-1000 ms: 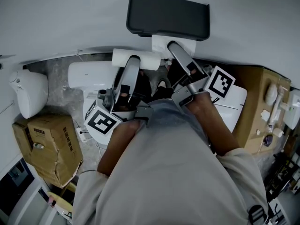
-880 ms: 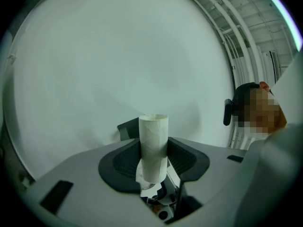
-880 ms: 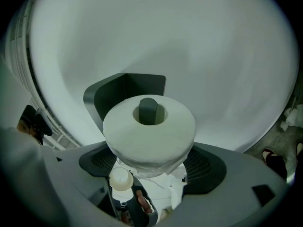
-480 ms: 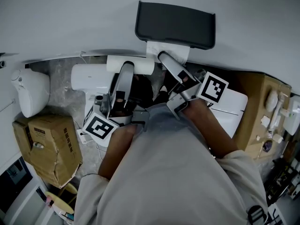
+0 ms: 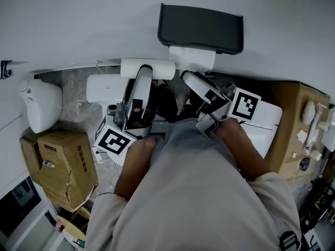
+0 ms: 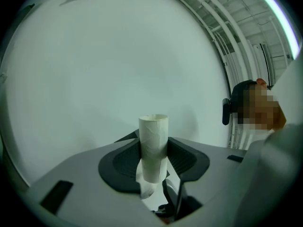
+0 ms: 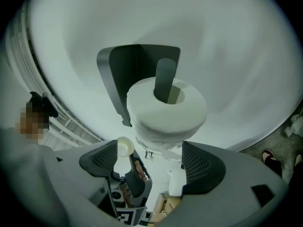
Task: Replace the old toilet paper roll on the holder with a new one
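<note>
At twelve o'clock beyond the right gripper (image 7: 151, 157), jaws apart and empty, the full white toilet paper roll (image 7: 165, 110) sits on the dark grey holder (image 7: 123, 74), seemingly seated, while the left gripper (image 6: 154, 157) clamps the pale cardboard tube (image 6: 153, 136), axis twelve-to-six.

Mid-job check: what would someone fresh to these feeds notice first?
First, the full white roll seated on the black wall holder, dead centre in the right gripper view, with the right tongs open just short of it. Next, the old tube, a scrap of paper hanging from it, clamped in the left tongs, mid-frame in the left gripper view.
</note>
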`<state>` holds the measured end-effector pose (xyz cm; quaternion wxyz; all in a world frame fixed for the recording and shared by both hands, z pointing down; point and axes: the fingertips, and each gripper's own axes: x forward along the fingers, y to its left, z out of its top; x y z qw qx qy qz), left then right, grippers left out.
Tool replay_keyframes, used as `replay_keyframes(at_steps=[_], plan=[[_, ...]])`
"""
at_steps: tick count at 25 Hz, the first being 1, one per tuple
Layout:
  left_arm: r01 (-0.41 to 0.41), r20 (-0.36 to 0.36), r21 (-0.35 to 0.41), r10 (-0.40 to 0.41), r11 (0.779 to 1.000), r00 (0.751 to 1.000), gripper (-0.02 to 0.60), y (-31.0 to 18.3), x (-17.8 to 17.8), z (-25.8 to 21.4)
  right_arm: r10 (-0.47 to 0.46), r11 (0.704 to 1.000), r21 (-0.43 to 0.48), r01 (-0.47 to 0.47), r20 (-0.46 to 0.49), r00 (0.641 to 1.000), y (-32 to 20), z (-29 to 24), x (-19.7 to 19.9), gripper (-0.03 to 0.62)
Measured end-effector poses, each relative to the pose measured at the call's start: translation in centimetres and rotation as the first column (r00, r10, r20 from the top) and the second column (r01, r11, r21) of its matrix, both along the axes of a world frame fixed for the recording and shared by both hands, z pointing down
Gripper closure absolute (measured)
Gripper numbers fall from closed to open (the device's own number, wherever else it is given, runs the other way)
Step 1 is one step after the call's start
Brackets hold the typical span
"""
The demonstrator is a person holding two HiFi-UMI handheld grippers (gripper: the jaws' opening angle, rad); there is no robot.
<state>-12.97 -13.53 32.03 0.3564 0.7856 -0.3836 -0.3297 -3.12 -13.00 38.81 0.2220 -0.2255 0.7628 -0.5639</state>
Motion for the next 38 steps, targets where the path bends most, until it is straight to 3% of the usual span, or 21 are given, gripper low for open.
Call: replay_keyframes(at_steps=[7, 9, 13, 14, 23, 31, 35, 38], plan=[[-0.017, 0.03, 0.073, 0.015, 0.997, 0.999, 0.407, -1.0, -0.2, -3.2, -0.041, 0.999, 0.021, 0.041, -0.019, 0.999, 1.2, -0.2, -0.9, 0.166], [-0.024, 0.054, 0.09, 0.019, 0.996, 0.998, 0.407, -1.2, -0.1, -4.1, -0.048, 0.998, 0.028, 0.048, -0.015, 0.999, 1.7, -0.4, -0.8, 0.217], [-0.044, 0.104, 0.124, 0.031, 0.991, 0.994, 0.407, -1.3, 1.1, -5.4, -0.053, 0.996, 0.073, 0.054, -0.02, 0.998, 3.0, -0.8, 0.3, 0.497], [-0.056, 0.112, 0.135, 0.041, 0.989, 0.993, 0.407, -1.4, 1.6, -5.8, -0.054, 0.994, 0.095, 0.057, -0.03, 0.998, 3.2, -0.9, 0.5, 0.525], [-0.13, 0.291, 0.172, 0.076, 0.976, 0.954, 0.407, -4.8, 3.5, -8.2, -0.071, 0.982, 0.169, 0.081, -0.062, 0.996, 3.6, -2.0, 0.7, 0.579], [-0.188, 0.484, 0.161, 0.088, 0.969, 0.871, 0.407, -7.0, 5.4, -8.7, -0.08, 0.974, 0.205, 0.096, -0.082, 0.993, 3.7, -2.4, 0.7, 0.579], [-0.216, 0.588, 0.18, 0.071, 0.96, 0.805, 0.407, -7.5, 6.2, -9.4, -0.069, 0.972, 0.22, 0.088, -0.094, 0.993, 3.6, -2.7, 0.8, 0.579], [-0.229, 0.668, 0.187, 0.047, 0.955, 0.743, 0.407, -7.8, 6.8, -9.3, -0.061, 0.97, 0.227, 0.083, -0.101, 0.993, 3.6, -2.9, 1.0, 0.579]])
